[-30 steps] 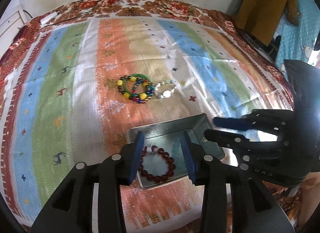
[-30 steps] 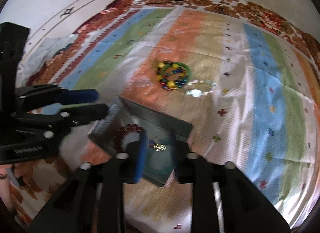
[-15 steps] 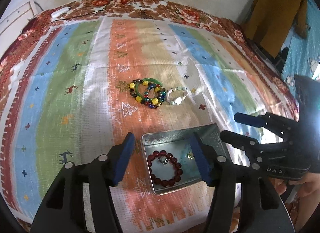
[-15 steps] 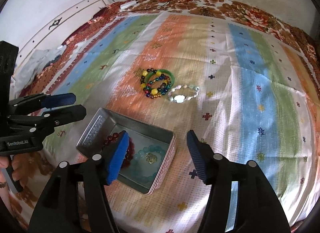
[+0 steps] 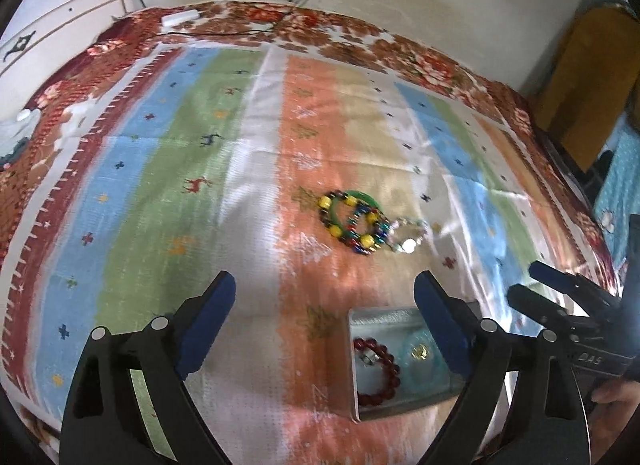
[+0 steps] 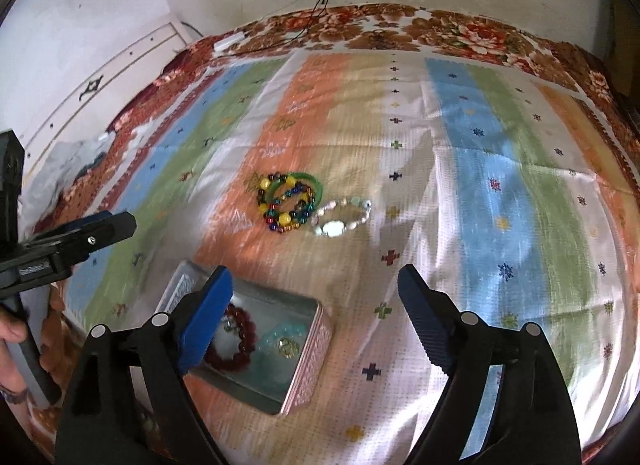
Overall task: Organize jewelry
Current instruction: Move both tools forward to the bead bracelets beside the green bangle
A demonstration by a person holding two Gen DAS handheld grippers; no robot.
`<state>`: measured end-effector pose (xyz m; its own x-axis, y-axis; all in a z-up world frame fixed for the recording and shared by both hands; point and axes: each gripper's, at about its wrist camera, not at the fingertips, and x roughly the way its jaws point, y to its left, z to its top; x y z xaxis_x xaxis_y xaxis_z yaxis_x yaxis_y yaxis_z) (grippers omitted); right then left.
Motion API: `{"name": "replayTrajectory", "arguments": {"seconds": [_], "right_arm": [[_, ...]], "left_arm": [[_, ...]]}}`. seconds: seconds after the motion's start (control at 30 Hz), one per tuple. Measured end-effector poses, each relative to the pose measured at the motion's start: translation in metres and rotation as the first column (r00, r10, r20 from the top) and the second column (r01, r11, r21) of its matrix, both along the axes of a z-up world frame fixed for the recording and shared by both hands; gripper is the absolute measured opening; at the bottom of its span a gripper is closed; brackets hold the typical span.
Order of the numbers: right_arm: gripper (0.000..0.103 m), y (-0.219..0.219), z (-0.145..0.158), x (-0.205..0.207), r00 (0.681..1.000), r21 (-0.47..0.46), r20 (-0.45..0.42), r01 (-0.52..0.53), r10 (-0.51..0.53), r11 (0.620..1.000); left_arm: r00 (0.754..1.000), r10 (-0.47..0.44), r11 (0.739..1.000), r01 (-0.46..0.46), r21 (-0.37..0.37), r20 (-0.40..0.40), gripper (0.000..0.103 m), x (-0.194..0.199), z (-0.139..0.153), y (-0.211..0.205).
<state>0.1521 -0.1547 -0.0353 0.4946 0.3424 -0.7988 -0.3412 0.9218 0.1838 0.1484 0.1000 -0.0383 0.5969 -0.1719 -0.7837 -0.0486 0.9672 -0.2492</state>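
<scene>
A metal tin lies on the striped bedspread. It holds a dark red bead bracelet and a pale teal bracelet with a gold charm. Further out lie a green bangle with multicoloured bead bracelets and a pale bead bracelet touching them. My left gripper is open and empty, raised left of the tin. My right gripper is open and empty, raised above the tin's right side. Each gripper shows in the other's view.
The bedspread has blue, green, orange and white stripes with a red floral border. A white cabinet stands at the left wall. A brown cloth hangs at the far right. A black cable runs down the back wall.
Both grippers have opened wide and pulled up and back from the tin. The left one has shifted left. The teal bracelet with the gold charm, held by the right gripper earlier, now lies in the tin.
</scene>
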Motion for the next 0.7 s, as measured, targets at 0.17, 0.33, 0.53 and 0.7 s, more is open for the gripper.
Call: {"name": "replayTrajectory", "arguments": {"seconds": [0.17,0.33,0.53,0.7], "right_arm": [[0.085,0.006,-0.001,0.013,1.0,0.017,-0.007,-0.012,0.012,1.0],[0.085,0.01,-0.008,0.031,0.999,0.007,-0.033,-0.021,0.022,1.0],[0.085,0.01,-0.014,0.047,0.998,0.015,-0.052,-0.016,0.017,1.0],[0.085,0.021,-0.015,0.056,0.998,-0.009,-0.04,-0.045,0.044,0.999]], "left_arm": [[1.0,-0.027,0.999,0.027,0.037,-0.003,0.088,0.014,-0.002,-0.005],[0.999,-0.032,0.994,0.03,0.104,0.012,0.079,0.027,-0.002,-0.013],[0.998,-0.055,0.992,0.059,0.113,-0.035,0.064,0.047,-0.013,-0.012],[0.997,-0.035,0.992,0.044,0.12,-0.071,0.048,0.063,-0.024,-0.007]]}}
